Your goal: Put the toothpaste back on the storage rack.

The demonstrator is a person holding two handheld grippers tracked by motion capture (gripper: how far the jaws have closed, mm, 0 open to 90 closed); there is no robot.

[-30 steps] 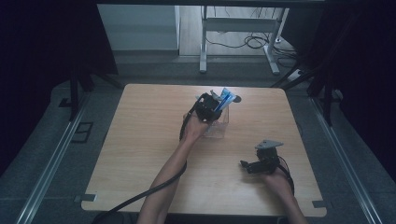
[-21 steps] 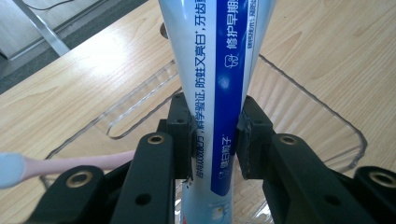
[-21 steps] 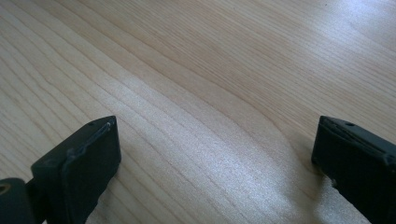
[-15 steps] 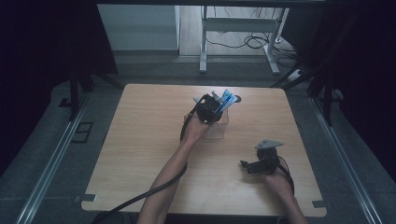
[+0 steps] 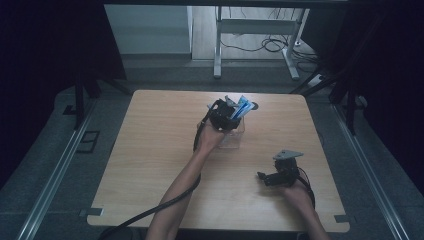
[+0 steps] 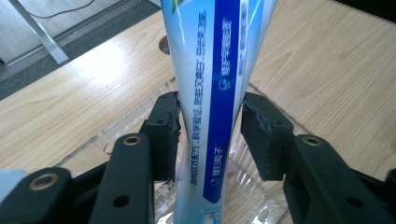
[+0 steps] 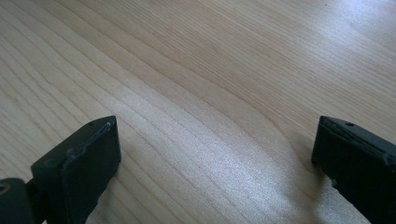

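A pale wooden table (image 5: 150, 165) stands on grey floor (image 5: 50, 165), dark curtains (image 5: 45, 45) on both sides.

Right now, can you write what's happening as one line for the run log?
left claw: jaws just opening, tube between them | toothpaste tube: upright in clear container | right claw: open over bare table

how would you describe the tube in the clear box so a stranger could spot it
Start at the wooden table and find the clear plastic box near its far edge. The tube stands upright in it between the left gripper fingers, white and light blue with a dark blue printed stripe.
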